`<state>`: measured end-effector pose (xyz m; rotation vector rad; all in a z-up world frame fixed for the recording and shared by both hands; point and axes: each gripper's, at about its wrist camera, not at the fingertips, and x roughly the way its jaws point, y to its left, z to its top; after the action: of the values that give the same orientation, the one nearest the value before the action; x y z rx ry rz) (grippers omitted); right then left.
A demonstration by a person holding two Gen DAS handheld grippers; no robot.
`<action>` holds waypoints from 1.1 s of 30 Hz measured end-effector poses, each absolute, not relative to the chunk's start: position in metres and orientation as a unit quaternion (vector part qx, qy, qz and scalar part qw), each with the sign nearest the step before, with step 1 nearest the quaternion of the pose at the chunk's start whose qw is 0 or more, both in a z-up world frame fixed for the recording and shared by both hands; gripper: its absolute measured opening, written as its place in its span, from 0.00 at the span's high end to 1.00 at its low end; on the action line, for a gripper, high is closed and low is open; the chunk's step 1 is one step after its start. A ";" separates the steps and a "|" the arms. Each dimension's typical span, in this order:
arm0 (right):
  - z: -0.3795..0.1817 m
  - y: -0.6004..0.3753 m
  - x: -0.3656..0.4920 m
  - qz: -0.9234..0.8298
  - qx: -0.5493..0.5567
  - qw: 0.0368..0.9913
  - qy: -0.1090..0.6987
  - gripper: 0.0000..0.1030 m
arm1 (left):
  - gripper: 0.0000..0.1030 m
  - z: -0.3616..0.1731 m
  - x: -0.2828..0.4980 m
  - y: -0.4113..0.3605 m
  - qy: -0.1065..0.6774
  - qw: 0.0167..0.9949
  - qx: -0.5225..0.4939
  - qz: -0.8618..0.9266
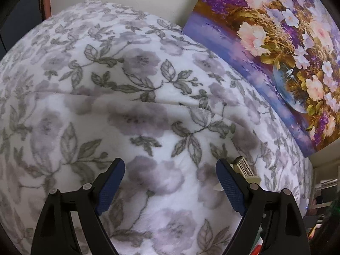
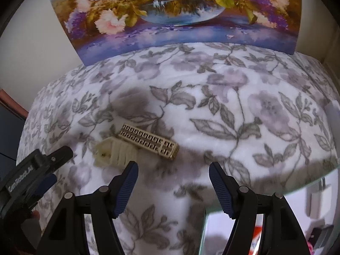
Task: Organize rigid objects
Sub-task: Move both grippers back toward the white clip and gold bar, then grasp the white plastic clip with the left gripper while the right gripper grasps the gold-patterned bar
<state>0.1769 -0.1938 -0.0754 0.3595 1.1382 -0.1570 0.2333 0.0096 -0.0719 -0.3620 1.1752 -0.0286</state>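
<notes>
A cream-coloured rigid piece with a Greek-key fretwork top (image 2: 146, 141) lies on the flower-print blanket (image 2: 212, 110), with a paler ribbed part (image 2: 115, 154) joined at its near left end. My right gripper (image 2: 173, 180) is open and empty, just in front of it and slightly to its right. My left gripper (image 1: 170, 182) is open and empty over the blanket (image 1: 127, 85); the fretwork piece (image 1: 244, 166) peeks out behind its right finger. The left gripper also shows in the right wrist view (image 2: 42, 167), left of the piece.
A flower painting (image 2: 170, 14) leans against the wall behind the blanket; it also shows in the left wrist view (image 1: 286, 53). A glass table edge (image 2: 276, 193) runs at the lower right, with clutter below it. A white object (image 2: 333, 114) sits at the far right.
</notes>
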 end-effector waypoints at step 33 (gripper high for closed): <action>-0.080 -0.254 0.174 -0.123 0.153 0.808 0.556 0.29 | 0.26 -0.066 0.224 -0.062 0.533 0.826 -0.120 -0.137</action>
<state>0.1744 -0.2544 -0.0804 0.3281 1.1881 -0.2627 0.2244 -0.0617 -0.0662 -0.2548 1.1329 -0.2912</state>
